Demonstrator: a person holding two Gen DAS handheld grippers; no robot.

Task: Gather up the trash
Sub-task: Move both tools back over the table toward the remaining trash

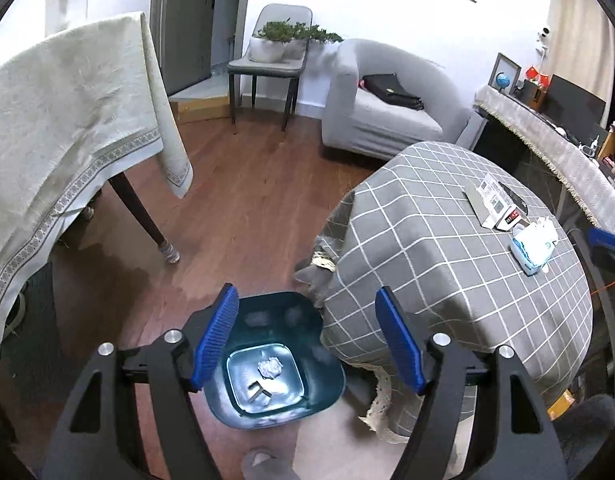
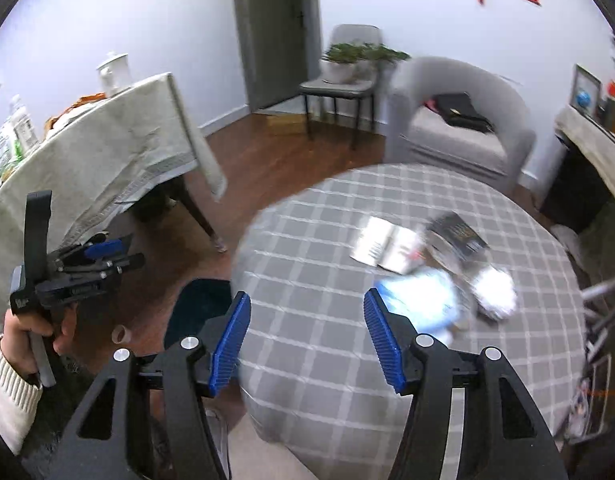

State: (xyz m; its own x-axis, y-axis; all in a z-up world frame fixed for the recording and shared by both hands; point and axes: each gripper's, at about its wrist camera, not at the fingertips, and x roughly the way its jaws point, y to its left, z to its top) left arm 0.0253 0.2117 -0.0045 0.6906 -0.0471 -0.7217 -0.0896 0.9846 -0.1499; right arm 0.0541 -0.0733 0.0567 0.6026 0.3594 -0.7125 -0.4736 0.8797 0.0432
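A dark teal trash bin (image 1: 275, 364) stands on the floor beside the round checked table (image 1: 447, 264). A crumpled white paper ball (image 1: 269, 367) and a grey scrap (image 1: 259, 392) lie at its bottom. My left gripper (image 1: 307, 340) is open and empty right above the bin. My right gripper (image 2: 307, 340) is open and empty above the table's near edge (image 2: 327, 360). A white crumpled wad (image 2: 495, 288), a blue tissue pack (image 2: 423, 300) and an open booklet (image 2: 387, 244) lie on the table, blurred. The bin (image 2: 199, 312) and the left gripper (image 2: 87, 264) show at left.
A cloth-draped table (image 1: 67, 120) stands at left with its leg (image 1: 147, 220) on the wood floor. A grey armchair (image 1: 383, 108) with a black bag and a chair with plants (image 1: 275, 60) stand at the back. A long side table (image 1: 567, 152) runs at right.
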